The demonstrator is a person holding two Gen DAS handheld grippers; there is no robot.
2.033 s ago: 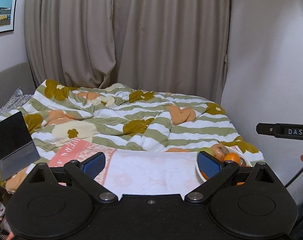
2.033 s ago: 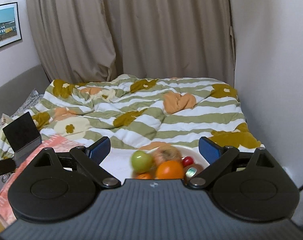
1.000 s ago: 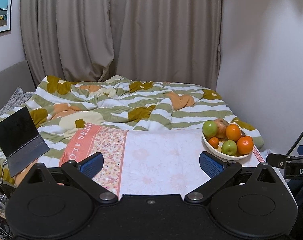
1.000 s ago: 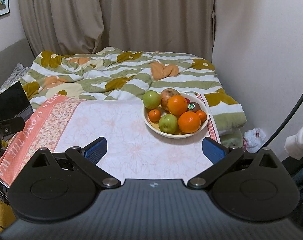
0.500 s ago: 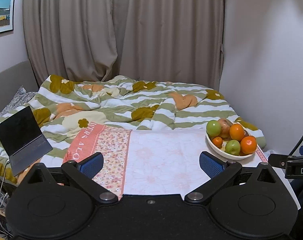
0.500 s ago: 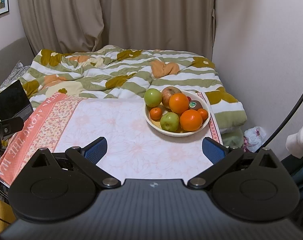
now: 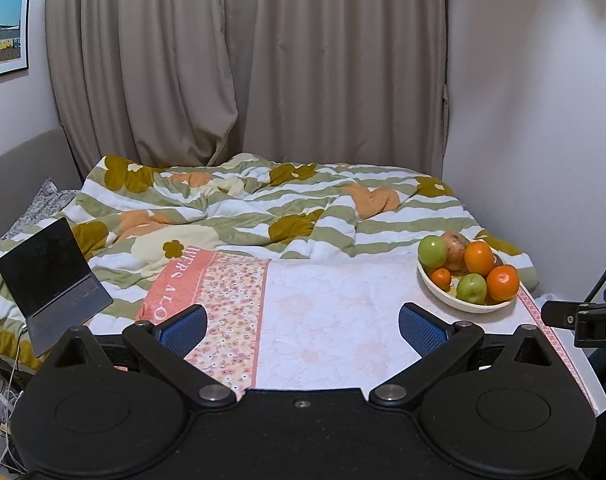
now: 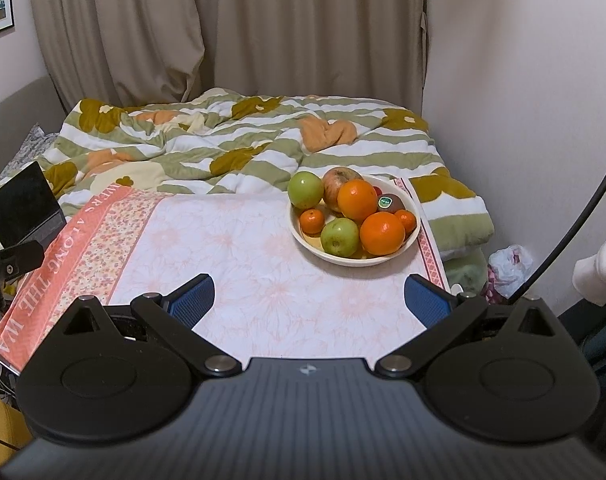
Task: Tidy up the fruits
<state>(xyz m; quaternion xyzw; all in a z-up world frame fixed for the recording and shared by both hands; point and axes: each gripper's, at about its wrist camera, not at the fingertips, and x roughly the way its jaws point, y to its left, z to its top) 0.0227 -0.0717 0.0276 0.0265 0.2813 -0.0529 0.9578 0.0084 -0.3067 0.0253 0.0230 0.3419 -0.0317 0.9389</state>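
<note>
Both grippers hang over the near edge of the cloth (image 8: pixel 263 264), jaws spread wide and holding nothing. The left gripper (image 7: pixel 302 326) points straight down the cloth toward the bed; the bowl (image 7: pixel 455 300) lies ahead and well to its right, near the cloth's far right corner. The right gripper (image 8: pixel 309 294) has the bowl (image 8: pixel 387 258) ahead, slightly right of its centre line.

The bowl is round, so it has no long axis; its mouth faces up, and the fruit is heaped in it.

The right view looks down into the bowl and shows two green apples (image 8: pixel 305 189), a reddish apple (image 8: pixel 337 182), two large oranges (image 8: pixel 382 233), two small mandarins (image 8: pixel 312 221) and a stickered kiwi (image 8: pixel 391 202). The left view sees the pile lower and from the side; the kiwi barely shows.

Beyond the cloth lies a striped flowered duvet (image 7: pixel 263 208). Far left of both grippers an open laptop (image 7: pixel 51 276) stands on the bed. Nothing lies on the cloth between either gripper and the bowl.
</note>
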